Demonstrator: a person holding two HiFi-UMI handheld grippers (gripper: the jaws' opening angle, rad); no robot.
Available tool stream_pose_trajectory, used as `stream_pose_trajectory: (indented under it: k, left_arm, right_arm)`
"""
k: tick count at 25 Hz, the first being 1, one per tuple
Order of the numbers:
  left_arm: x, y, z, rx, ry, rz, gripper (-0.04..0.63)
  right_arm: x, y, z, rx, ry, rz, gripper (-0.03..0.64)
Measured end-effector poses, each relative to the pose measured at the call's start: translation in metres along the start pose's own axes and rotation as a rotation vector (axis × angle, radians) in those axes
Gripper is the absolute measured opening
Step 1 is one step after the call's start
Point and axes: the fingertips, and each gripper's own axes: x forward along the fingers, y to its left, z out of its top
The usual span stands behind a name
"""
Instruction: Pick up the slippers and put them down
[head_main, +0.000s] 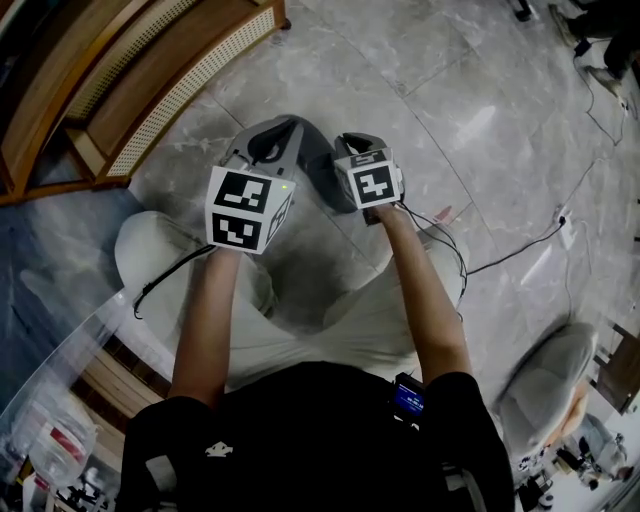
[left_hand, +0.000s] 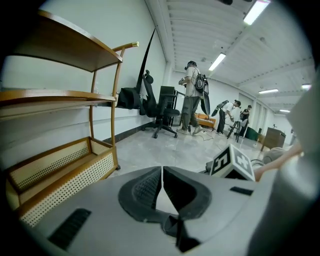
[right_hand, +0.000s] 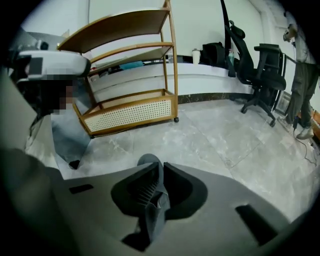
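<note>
Right tongs (right_hand: 161, 169) clamp slipper (right_hand: 154, 210) between jaws, pick-up likely underway; left tongs (left_hand: 162, 170) closed, empty; next: lower, then release.

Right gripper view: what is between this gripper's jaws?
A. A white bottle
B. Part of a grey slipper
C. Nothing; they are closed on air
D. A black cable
B: the right gripper has its jaws pressed on a grey slipper, a strip of which runs between them and pokes out past the tips.
</note>
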Motion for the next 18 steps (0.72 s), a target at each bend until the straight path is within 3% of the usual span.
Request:
stream_pose_trajectory:
  k: [10, 18]
  left_arm:
    - [0.001, -0.005, 0.012, 0.007, -0.027, 0.004, 0.011]
    - [-0.001, -0.002, 0.017, -0.007, -0.04, 0.011, 0.011]
  right_arm:
    - [-0.057, 0.01, 0.067, -0.051, -0.17, 0.007, 0.005]
    - [-0.093, 0.007, 0.093, -0.066, -0.274, -0.004, 0.0]
